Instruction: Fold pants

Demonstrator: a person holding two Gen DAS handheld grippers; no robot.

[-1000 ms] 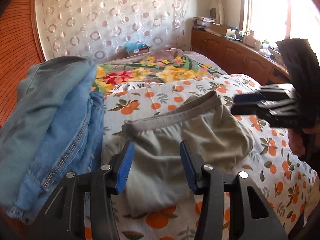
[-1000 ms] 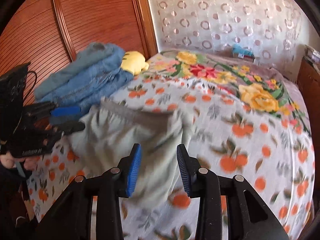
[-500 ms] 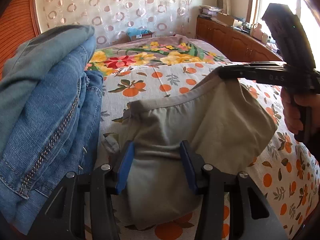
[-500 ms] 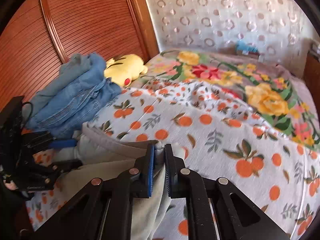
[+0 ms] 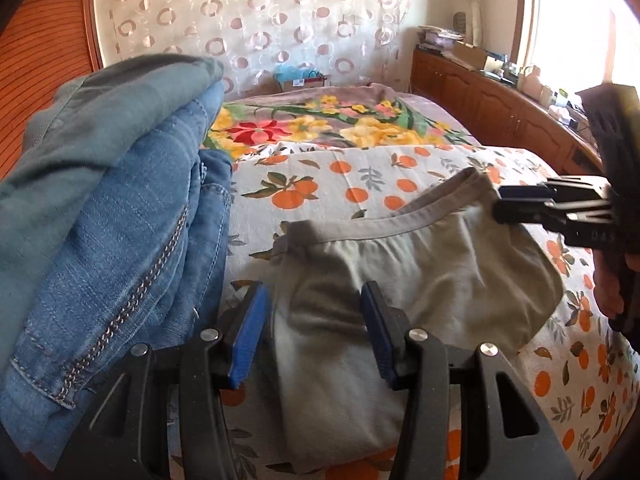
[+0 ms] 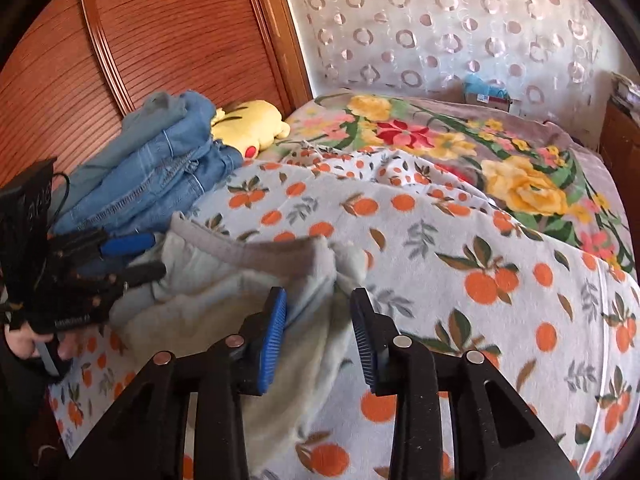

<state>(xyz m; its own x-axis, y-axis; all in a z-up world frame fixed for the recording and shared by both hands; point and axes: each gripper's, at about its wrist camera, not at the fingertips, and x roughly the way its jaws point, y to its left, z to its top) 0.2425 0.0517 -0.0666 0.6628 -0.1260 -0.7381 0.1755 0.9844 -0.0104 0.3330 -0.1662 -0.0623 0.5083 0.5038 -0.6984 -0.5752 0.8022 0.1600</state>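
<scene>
The grey-green pants (image 5: 400, 272) lie folded on the orange-print bedsheet, waistband towards the far side; they also show in the right wrist view (image 6: 224, 292). My left gripper (image 5: 316, 320) is open and empty, its blue pads hovering over the near left part of the pants. My right gripper (image 6: 320, 320) is open and empty just above the right edge of the pants; it also shows at the right of the left wrist view (image 5: 516, 208), by the waistband corner.
A pile of blue denim clothes (image 5: 100, 220) sits left of the pants, against a wooden headboard (image 6: 120, 48). A yellow plush toy (image 6: 248, 124) lies behind the pile. A floral blanket (image 5: 332, 124) covers the far bed. A wooden cabinet (image 5: 500, 108) runs along the right.
My right gripper was shut on the waistband corner half a second ago; now it has opened, let go and drawn back. The waistband has dropped flat. My left gripper stayed open.
</scene>
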